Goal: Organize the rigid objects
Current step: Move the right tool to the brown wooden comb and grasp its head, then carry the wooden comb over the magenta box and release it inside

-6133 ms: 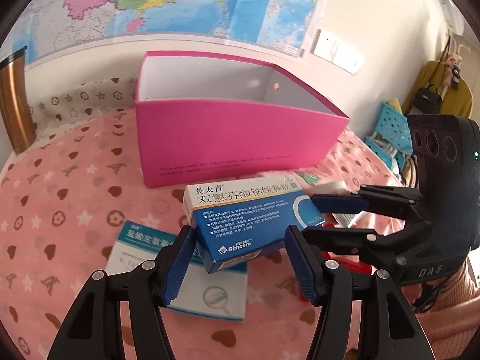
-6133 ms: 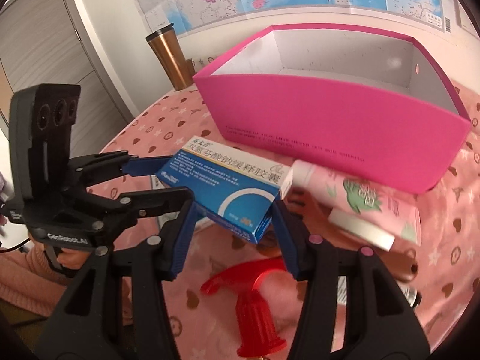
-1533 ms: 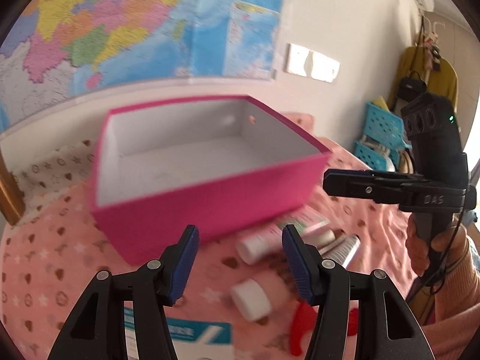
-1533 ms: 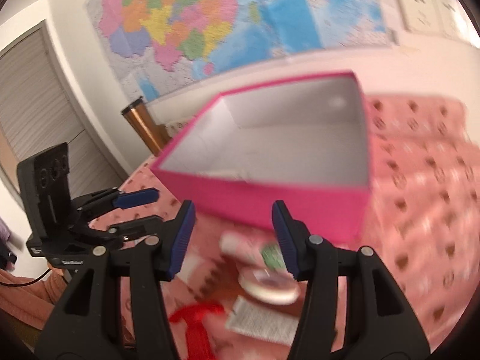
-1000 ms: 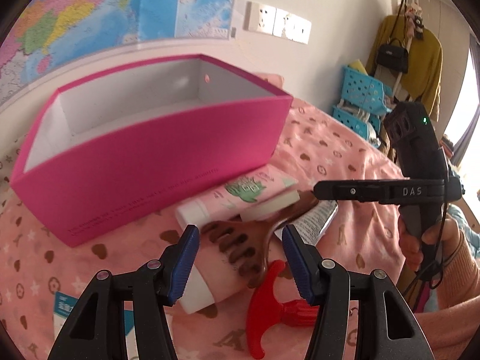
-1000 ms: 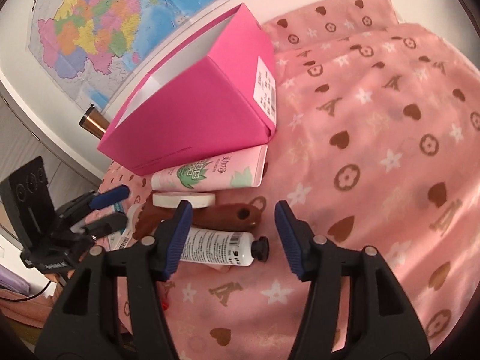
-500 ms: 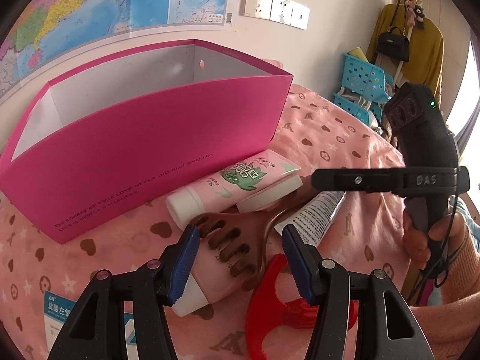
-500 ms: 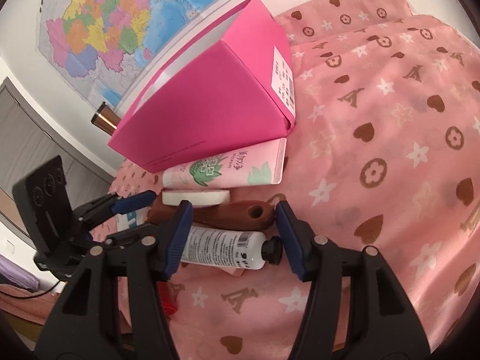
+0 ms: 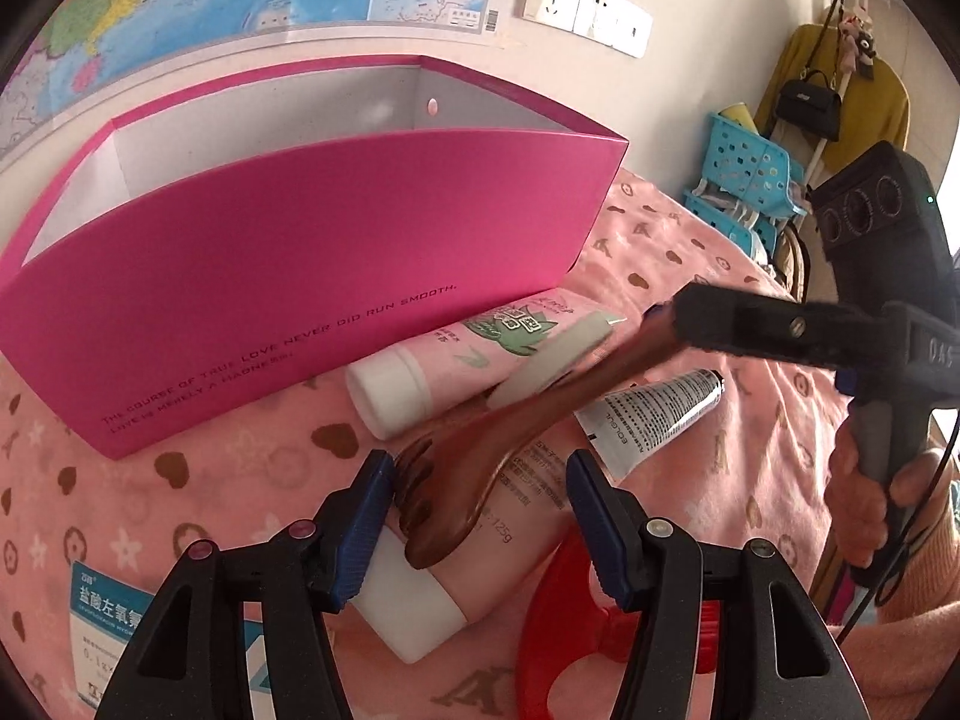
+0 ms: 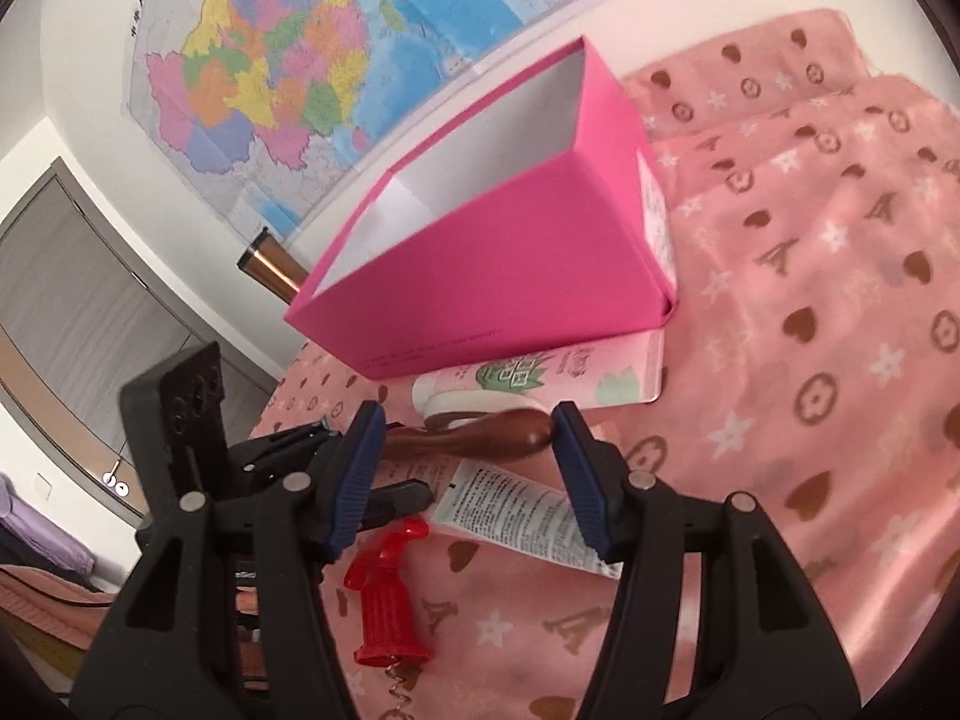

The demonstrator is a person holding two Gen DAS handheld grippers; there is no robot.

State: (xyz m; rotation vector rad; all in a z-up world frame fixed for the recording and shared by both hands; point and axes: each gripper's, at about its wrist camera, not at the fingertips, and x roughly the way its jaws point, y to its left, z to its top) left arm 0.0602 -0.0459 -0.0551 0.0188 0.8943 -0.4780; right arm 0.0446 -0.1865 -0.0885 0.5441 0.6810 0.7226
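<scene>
Left gripper [image 9: 477, 516]: jaws about half open, pointing steeply down at the clutter. The toothed head of the wooden comb [image 9: 480, 468] lies between its fingers, close against the left pad and clear of the right one; nothing is clamped.

Right gripper [image 10: 465, 456]: jaws about half open, held by a hand [image 9: 864, 504] at the right edge of the left view. The comb's handle runs crosswise just past its fingertips, so the pads do not close on it. Whether a tip touches the handle end cannot be told.

Wooden comb: tilted, handle end higher, lying over a pink tube [image 9: 522, 540] with a white cap.

Red corkscrew [image 9: 576, 618]: on the cloth beside that tube, below the left gripper's right finger.

Medicine packet [image 9: 102, 618]: flat at the near left edge.

Black-and-white tube [image 9: 654, 414]: just right of the comb.

Leaf-printed tube [image 9: 480, 348]: alongside the front wall of the pink box [image 9: 300, 300], a flat white piece [image 9: 558, 360] leaning on it.

Pink box: open-topped, upright, behind the clutter.

Pink cloth [image 10: 840, 360]: a wide bare stretch to the right of the box gives the most room.

Copper flask [image 10: 270, 267]: behind the box's far left corner.

Wall map [image 10: 270, 60]: above.
</scene>
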